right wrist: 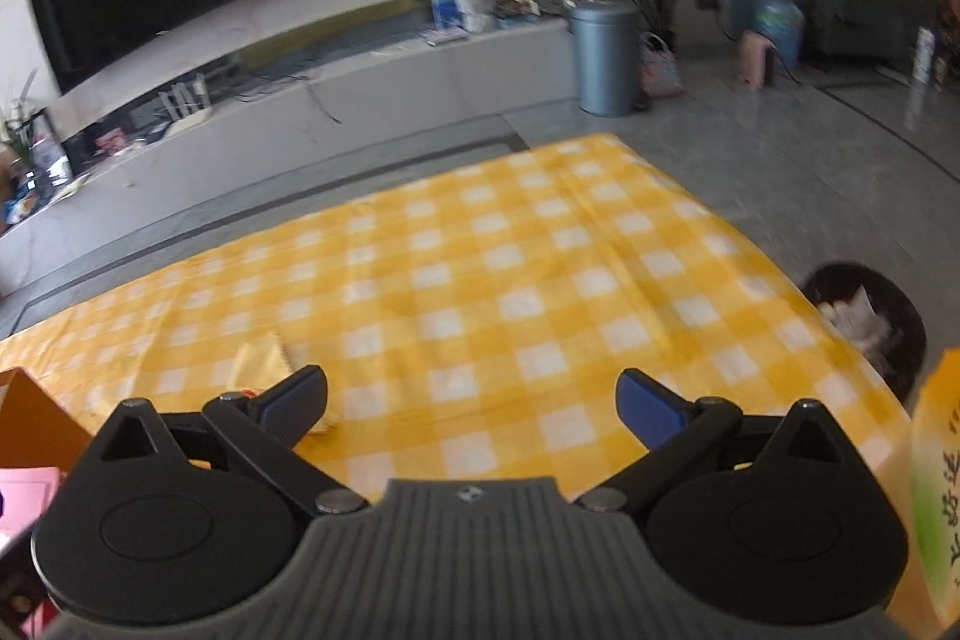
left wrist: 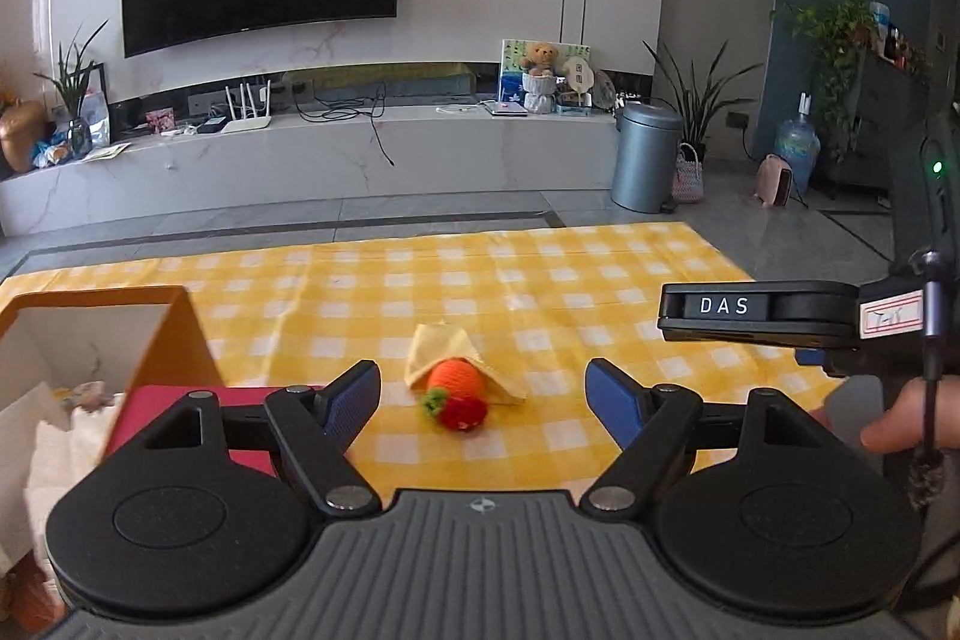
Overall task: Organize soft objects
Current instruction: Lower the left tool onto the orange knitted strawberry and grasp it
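1. Toys first: we see a round orange knitted ball (left wrist: 456, 381) and a small red knitted strawberry with a green top (left wrist: 461, 412) touching each other on the yellow-and-white checked cloth (left wrist: 540, 274).
2. Both sit on a folded pale yellow cloth square (left wrist: 441, 346), and the strawberry is on the side closer to us.
3. Our left gripper (left wrist: 483, 400) has its blue pads spread wide with nothing between them. The toys lie straight ahead of it, right in the gap (a lucky line-up).
4. Our right gripper (right wrist: 471, 403) is spread wide and empty too. From it, the toys lie off to the left, mostly hidden behind its left finger.
5. We think the left hand is nearer and should reach.
6. An orange cardboard box with a white inside (left wrist: 90, 334) waits on the left, likely where the toys go.
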A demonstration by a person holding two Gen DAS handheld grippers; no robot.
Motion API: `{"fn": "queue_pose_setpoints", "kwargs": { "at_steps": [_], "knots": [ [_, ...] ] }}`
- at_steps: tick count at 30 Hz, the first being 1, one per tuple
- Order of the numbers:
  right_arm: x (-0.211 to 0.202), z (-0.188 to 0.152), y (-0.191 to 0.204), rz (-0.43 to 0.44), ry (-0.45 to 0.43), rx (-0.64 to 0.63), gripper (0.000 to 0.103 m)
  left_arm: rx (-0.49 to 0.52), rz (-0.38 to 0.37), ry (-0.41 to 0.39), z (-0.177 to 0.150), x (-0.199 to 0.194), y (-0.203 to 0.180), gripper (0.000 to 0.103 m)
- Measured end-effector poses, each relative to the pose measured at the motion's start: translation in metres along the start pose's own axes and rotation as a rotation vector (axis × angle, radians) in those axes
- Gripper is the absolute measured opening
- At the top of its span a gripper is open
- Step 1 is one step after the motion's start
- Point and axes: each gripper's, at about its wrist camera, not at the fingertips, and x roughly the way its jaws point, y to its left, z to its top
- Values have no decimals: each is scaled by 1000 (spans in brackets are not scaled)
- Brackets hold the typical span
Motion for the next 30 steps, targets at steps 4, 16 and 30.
{"fn": "queue_pose_setpoints", "kwargs": {
  "at_steps": [4,16,30],
  "knots": [
    [11,-4,-13,-21,19,24,100,60,-3,40,-13,31,-20,92],
    [23,-5,-12,24,25,29,100,25,74,58,-14,100,-27,92],
    [38,-9,-21,-40,69,43,100,9,277,127,-15,152,-22,57]
  ]
}}
